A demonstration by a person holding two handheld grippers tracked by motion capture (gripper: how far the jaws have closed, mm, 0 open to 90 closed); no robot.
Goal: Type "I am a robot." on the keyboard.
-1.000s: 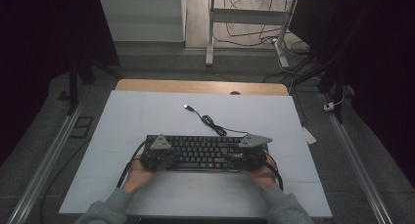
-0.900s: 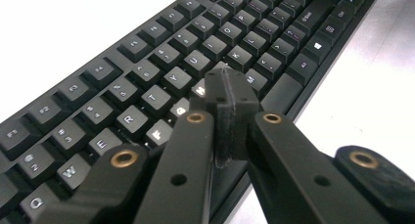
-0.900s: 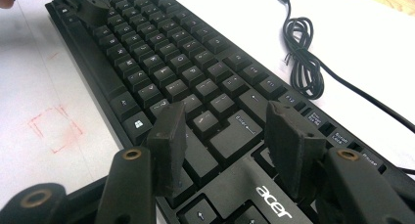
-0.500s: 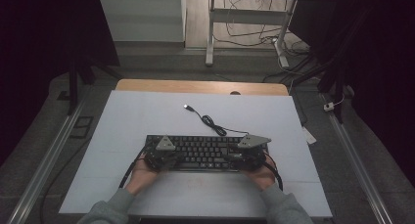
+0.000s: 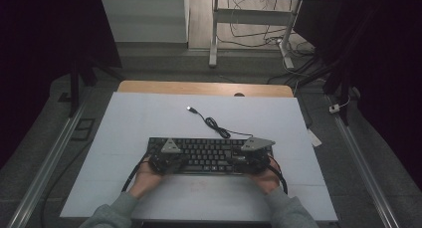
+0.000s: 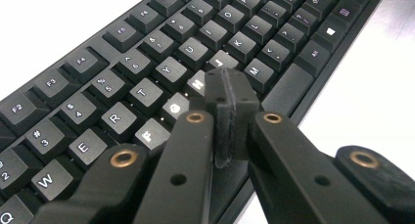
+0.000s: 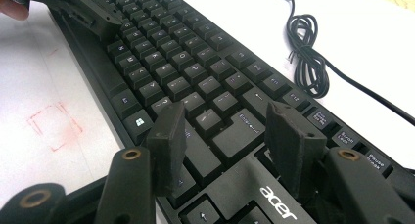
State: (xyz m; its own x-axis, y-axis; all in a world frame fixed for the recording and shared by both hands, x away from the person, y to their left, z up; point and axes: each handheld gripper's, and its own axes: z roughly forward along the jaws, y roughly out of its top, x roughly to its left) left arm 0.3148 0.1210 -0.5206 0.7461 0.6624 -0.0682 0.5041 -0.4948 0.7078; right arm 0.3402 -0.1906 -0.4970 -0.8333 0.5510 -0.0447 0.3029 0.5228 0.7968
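You work at a pale counter with a wooden strip along its far edge, in a dark room with desk legs and loose wires on the floor beyond. The black keyboard lies near your edge, long axis left to right, its cable trailing away from you. Your left gripper has its fingers pressed together above the middle keys; your right gripper holds its fingers apart over the Enter key.

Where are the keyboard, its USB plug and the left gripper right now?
keyboard (image 5: pixel 211 153): high view, middle of its key field.
USB plug (image 5: pixel 190 108): high view, metal tip at the cable's free end.
left gripper (image 6: pixel 230 89): left gripper view, closed jaw tips above the keys.
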